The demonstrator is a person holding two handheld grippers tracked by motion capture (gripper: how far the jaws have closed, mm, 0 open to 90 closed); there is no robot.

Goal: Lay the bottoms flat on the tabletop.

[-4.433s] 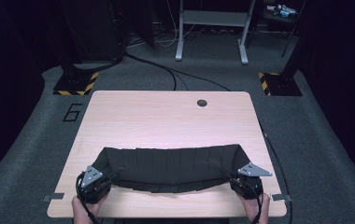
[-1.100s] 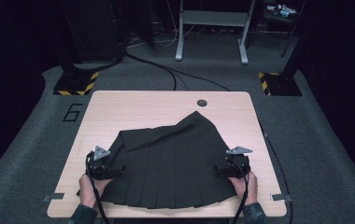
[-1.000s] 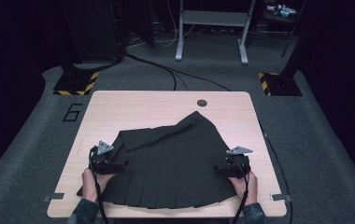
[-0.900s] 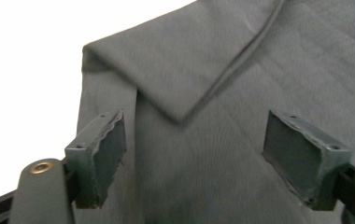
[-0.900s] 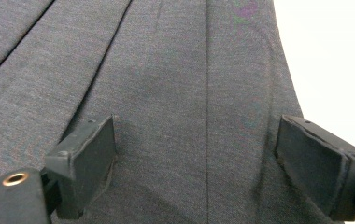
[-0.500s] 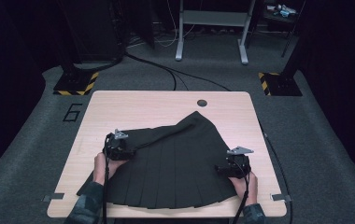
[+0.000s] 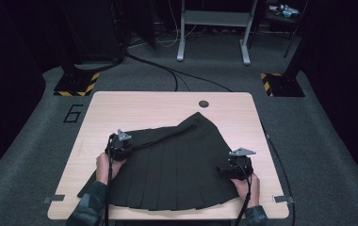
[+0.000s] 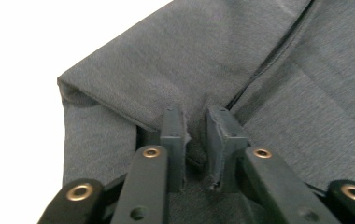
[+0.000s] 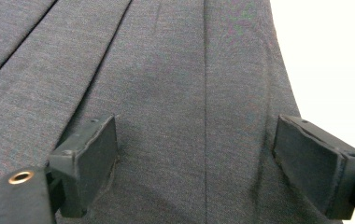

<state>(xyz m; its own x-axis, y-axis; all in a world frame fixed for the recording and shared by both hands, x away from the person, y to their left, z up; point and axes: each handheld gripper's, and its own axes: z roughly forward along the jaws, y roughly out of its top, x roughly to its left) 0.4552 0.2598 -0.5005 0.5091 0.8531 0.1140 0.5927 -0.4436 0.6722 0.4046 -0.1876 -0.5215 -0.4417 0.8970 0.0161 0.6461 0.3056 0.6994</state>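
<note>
Black pleated skirt lies spread flat on the wooden bench, covering most of the near half. Its hem runs along the near edge, and it tapers to a point near the middle of the bench, just short of the round grommet hole by the far edge. One corner of the cloth trails toward the near-left corner of the bench.

Left gripper sits on the skirt's left edge, about midway between near and far edges of the bench. In the left gripper view its jaws have just been closing and now stand nearly together, pinching a raised fold of the fabric between the pads. A doubled-over flap of cloth lies just past the jaws, with bare bench beyond it. Left hand is behind it, camo sleeve coming in from the near edge.

Right gripper rests on the skirt's right side, near the right edge of the cloth and close to the near-right corner of the bench. Right gripper view: jaws wide apart, pads down on flat pleated fabric, nothing pinched between them, and the cloth edge runs just inside the right-hand pad. Right hand is behind it.
</note>
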